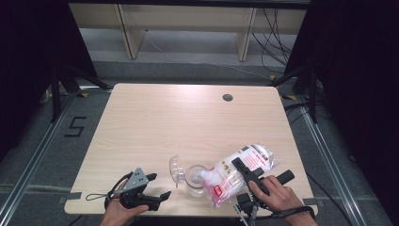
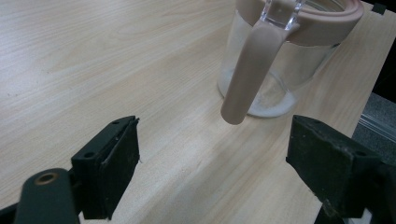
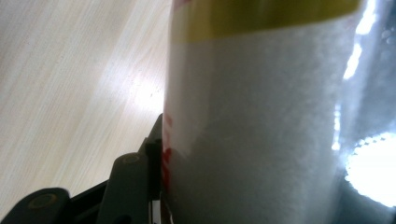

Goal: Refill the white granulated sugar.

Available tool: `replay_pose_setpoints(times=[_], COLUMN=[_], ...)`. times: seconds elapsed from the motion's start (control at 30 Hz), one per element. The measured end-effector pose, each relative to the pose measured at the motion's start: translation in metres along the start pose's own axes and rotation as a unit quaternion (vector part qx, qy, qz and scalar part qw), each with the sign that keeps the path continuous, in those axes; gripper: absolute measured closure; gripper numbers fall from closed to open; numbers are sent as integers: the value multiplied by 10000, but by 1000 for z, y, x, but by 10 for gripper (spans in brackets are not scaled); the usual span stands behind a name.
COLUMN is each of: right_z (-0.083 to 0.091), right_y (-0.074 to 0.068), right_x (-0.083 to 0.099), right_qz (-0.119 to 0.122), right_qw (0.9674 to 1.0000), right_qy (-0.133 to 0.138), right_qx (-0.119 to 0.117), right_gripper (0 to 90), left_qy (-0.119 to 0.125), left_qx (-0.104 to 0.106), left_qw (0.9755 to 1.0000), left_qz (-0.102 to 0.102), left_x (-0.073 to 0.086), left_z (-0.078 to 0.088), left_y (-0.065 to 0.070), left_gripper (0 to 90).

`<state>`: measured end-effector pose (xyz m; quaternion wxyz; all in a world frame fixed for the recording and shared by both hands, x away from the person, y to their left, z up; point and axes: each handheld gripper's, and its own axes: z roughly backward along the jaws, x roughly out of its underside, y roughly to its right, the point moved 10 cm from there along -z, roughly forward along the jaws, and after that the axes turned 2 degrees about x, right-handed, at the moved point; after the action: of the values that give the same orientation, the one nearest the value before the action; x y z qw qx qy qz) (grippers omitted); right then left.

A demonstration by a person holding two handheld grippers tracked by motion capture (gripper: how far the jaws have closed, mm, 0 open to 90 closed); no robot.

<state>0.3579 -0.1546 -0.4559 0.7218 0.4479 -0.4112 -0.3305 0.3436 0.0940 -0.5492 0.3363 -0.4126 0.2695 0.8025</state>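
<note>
The bench holds a clear jar near its front edge, lid open. A white bag lies tipped with its mouth at the jar. The right tongs grip the bag. The left tongs wait open beside the jar.
</note>
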Motion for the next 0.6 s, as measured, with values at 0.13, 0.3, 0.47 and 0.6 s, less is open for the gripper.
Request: replay_pose_setpoints(times=[0.13,0.3,0.47,0.6], right_z=[1,2,2,2], right_y=[-1,0,1,1], right_x=[1,0,-1,-1], right_qz=[-106,-30,-1,-32], right_qw=[9999,10000,10000,10000], right_qy=[-46,-58,-45,-16], right_qx=[28,12,18,60], right_gripper=[536,538,540,542], left_qy=[29,19,54,29], left_qx=[12,6,-13,-8], left_qw=[10000,10000,10000,10000], left_qz=[-58,-57,-48,-80], left_x=[-1,-1,-2,-1], left_z=[0,0,0,1], left_y=[-1,-1,0,-1], left_gripper=[164,165,167,167])
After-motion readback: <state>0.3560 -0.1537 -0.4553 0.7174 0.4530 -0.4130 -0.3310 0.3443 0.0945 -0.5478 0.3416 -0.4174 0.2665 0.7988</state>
